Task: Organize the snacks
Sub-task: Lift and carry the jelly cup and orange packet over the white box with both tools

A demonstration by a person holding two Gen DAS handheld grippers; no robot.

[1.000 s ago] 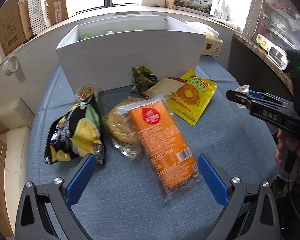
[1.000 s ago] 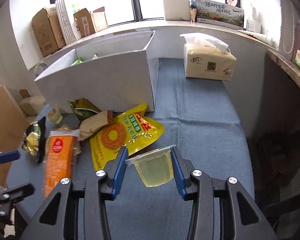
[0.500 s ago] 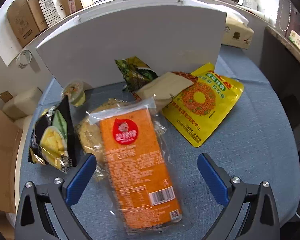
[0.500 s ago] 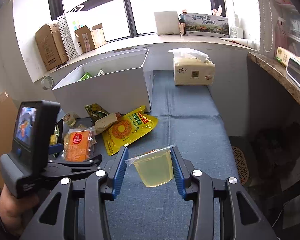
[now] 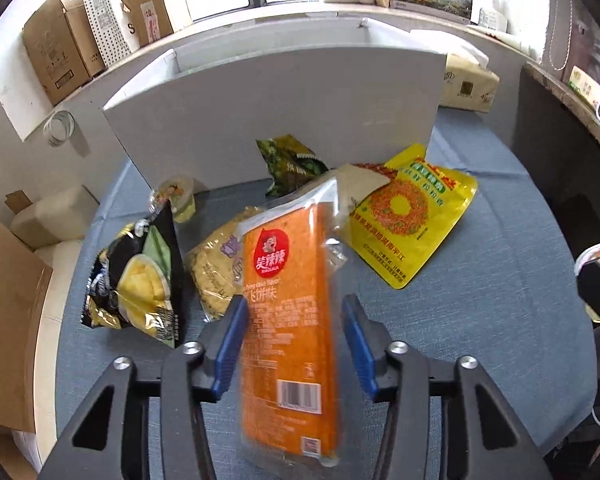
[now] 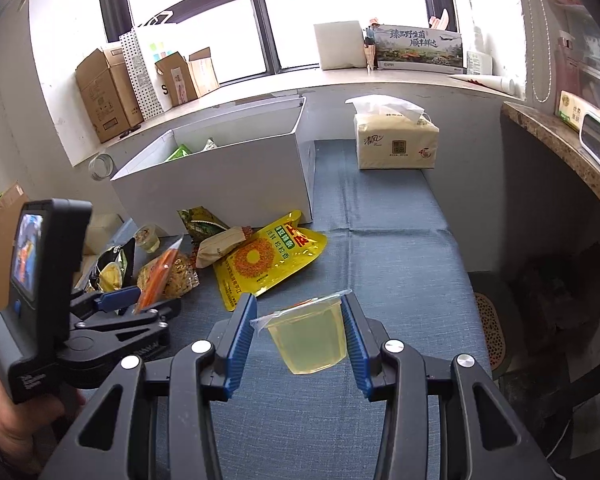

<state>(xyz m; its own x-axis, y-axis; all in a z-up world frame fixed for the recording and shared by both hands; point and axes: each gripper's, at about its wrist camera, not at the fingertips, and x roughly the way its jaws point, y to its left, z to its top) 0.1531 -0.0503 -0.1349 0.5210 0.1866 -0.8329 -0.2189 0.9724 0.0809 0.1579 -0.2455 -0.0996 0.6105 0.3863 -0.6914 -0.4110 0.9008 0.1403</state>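
My left gripper (image 5: pixel 292 340) is shut on a long orange snack pack (image 5: pixel 288 320) and holds it tilted, its far end lifted off the pile; it also shows in the right wrist view (image 6: pixel 156 280). My right gripper (image 6: pixel 298 340) is shut on a clear cup of yellow jelly (image 6: pixel 308 340), held above the blue cloth. A white box (image 6: pixel 220 184) stands behind the snacks with some packs inside. On the cloth lie a yellow pouch (image 5: pixel 408 220), a black-and-yellow bag (image 5: pixel 136 280), a round cracker pack (image 5: pixel 216 268), a green packet (image 5: pixel 292 164), a tan wrapper (image 5: pixel 360 184) and a small jelly cup (image 5: pixel 176 200).
A tissue box (image 6: pixel 396 140) stands on the blue cloth (image 6: pixel 388 248) right of the white box. Cardboard boxes (image 6: pixel 108 92) line the window sill. A stone counter edge (image 6: pixel 560 148) runs along the right. A brown board (image 5: pixel 8 320) leans at the left.
My left gripper has closed from wide open onto the orange pack and tipped it up off the pile. My right gripper still holds the jelly cup.
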